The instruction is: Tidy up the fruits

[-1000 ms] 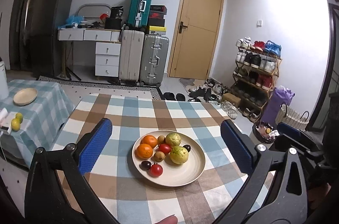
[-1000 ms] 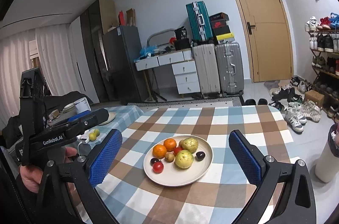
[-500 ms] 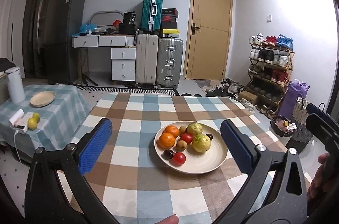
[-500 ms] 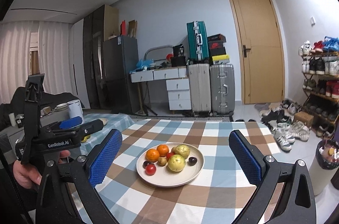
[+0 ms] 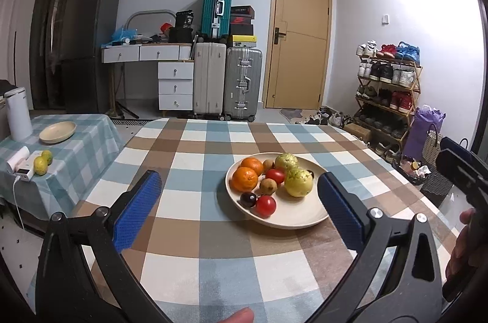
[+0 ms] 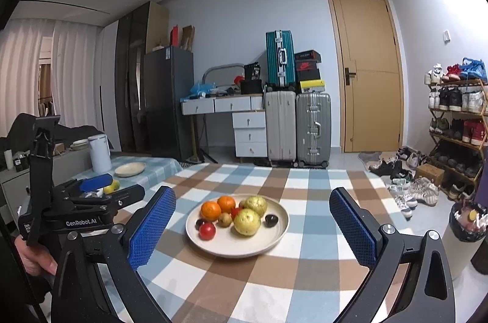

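Cream plate (image 5: pixel 292 220) of mixed fruit sits mid-worktop (image 5: pixel 195 246), untouched.
Both grippers, left (image 5: pixel 239 208) and right (image 6: pixel 251 226), hover before the plate, jaws wide, empty; tomatoes (image 5: pixel 265 206) look soft and round, so grip gently across the middle.

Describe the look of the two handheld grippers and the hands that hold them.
Both grippers are black frames with silver bolts. The left gripper and right gripper each carry two fingers faced with blue, mesh-textured pads. The right view shows white "GenRobot.AI" lettering on the left gripper's body. The hands are bare; no sleeve or cable shows.
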Available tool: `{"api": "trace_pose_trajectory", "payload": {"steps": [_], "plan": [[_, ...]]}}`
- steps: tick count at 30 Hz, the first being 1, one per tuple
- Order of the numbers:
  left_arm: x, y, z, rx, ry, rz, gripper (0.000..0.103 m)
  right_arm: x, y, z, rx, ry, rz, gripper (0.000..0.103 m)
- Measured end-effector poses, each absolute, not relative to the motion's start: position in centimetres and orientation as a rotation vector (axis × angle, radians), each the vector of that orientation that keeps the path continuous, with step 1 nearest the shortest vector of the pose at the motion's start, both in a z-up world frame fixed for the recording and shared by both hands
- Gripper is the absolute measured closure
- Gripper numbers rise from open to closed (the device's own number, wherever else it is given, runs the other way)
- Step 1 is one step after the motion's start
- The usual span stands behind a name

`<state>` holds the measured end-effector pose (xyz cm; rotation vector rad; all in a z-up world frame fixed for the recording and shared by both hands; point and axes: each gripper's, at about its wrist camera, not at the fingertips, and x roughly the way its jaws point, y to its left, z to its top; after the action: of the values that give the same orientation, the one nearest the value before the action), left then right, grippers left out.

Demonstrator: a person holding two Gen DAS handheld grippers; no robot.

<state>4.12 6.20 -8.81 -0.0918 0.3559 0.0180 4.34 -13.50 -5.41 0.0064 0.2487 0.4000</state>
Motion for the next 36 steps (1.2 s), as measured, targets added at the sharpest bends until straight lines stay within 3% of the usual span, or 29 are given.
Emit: {"api": "trace_pose_trajectory", "payload": {"steps": [18, 36], "plan": [[5.5, 6.9, -12.3, -0.054, 0.351, 0.048, 0.001, 6.7, -12.1, -10.1, -0.083, 0.309, 0.381, 0.000], [5.2, 5.8, -12.0, -0.010, 0.324, 0.036, 0.001, 8.3, -12.0, -11.2, -0.072, 0.393, 0.413, 0.000]]}}
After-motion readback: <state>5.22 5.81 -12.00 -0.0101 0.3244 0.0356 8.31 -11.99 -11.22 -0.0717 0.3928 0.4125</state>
